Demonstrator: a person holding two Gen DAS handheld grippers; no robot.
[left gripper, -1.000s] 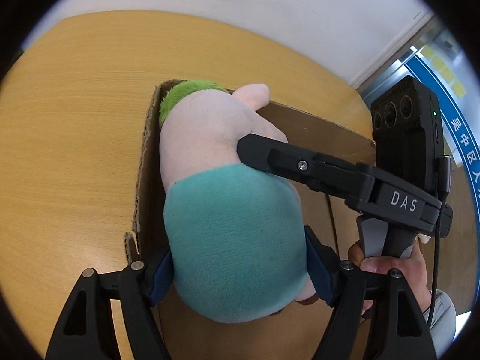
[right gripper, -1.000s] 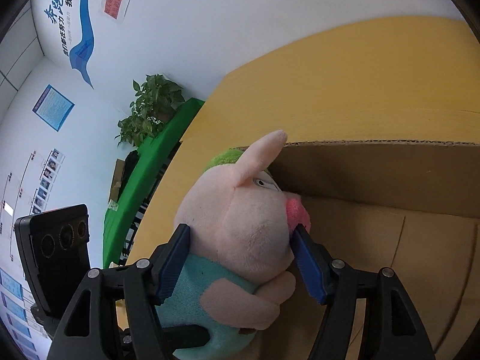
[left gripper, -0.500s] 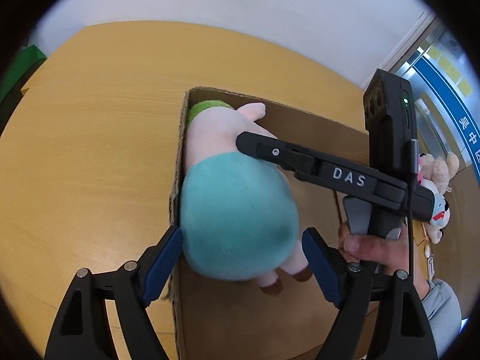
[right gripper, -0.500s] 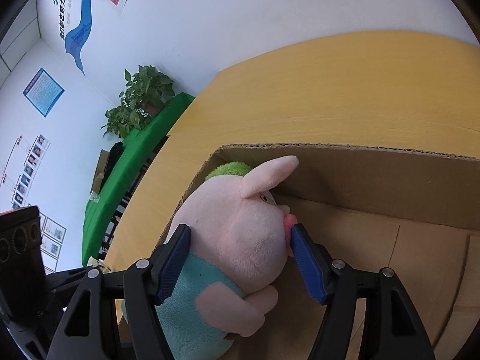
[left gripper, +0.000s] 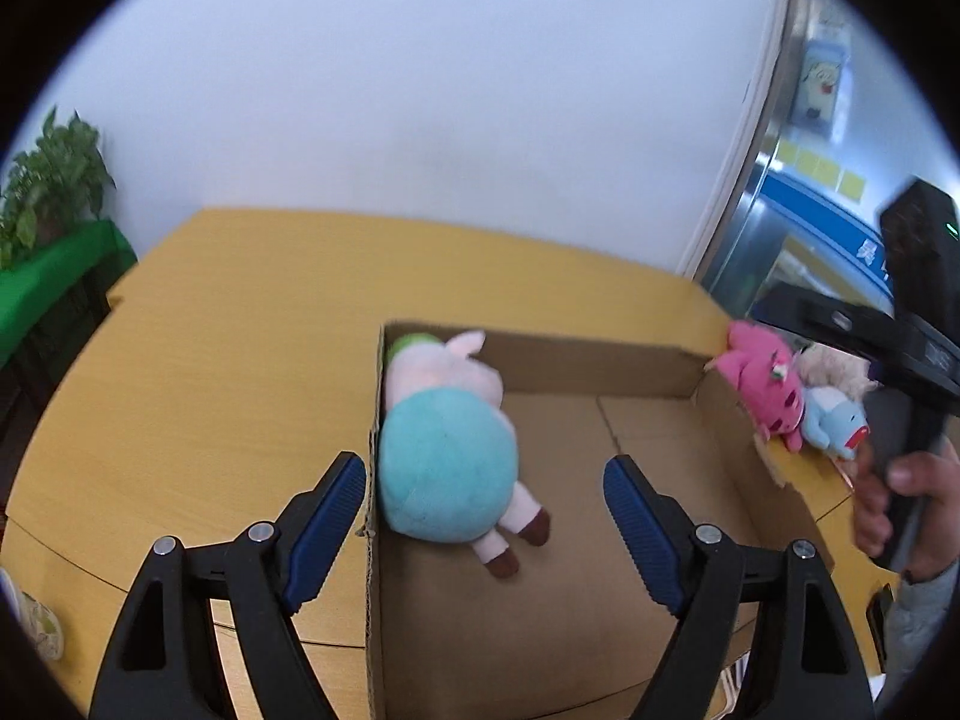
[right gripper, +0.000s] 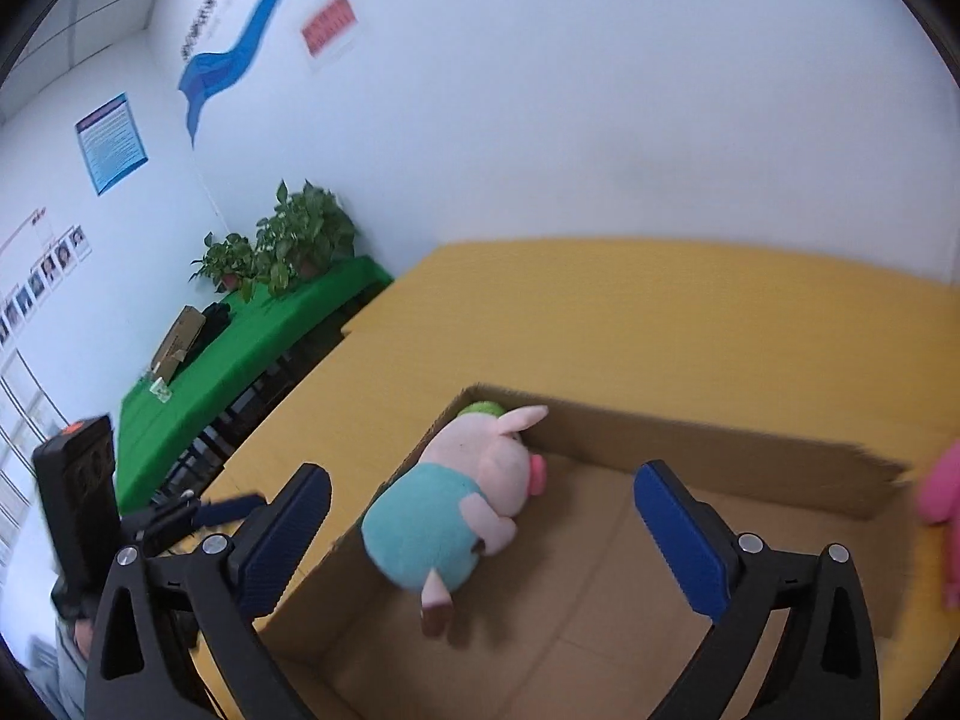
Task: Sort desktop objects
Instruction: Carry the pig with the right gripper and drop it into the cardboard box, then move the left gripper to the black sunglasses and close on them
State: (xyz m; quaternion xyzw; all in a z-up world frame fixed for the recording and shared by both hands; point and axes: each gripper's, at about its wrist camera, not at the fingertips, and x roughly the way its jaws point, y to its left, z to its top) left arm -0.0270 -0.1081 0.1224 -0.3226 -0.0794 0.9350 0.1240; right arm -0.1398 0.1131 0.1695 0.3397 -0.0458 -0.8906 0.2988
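Teal-bodied plush pig (left gripper: 447, 450) head-away, lengthwise

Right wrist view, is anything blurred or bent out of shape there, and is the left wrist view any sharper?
Right wrist view: motion blur smears the pink plush and the cardboard box rim; fisheye curves the table edge. Left wrist view: the pig plush is fairly crisp, but the hand at right is smeared, and black vignette rings both views.

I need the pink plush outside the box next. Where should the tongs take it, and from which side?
Probably across the round head of the pink plush, coming from above. It leans on the cardboard box wall's outer side, with a blue plush and a beige plush pressed against it, so side approaches look crowded.
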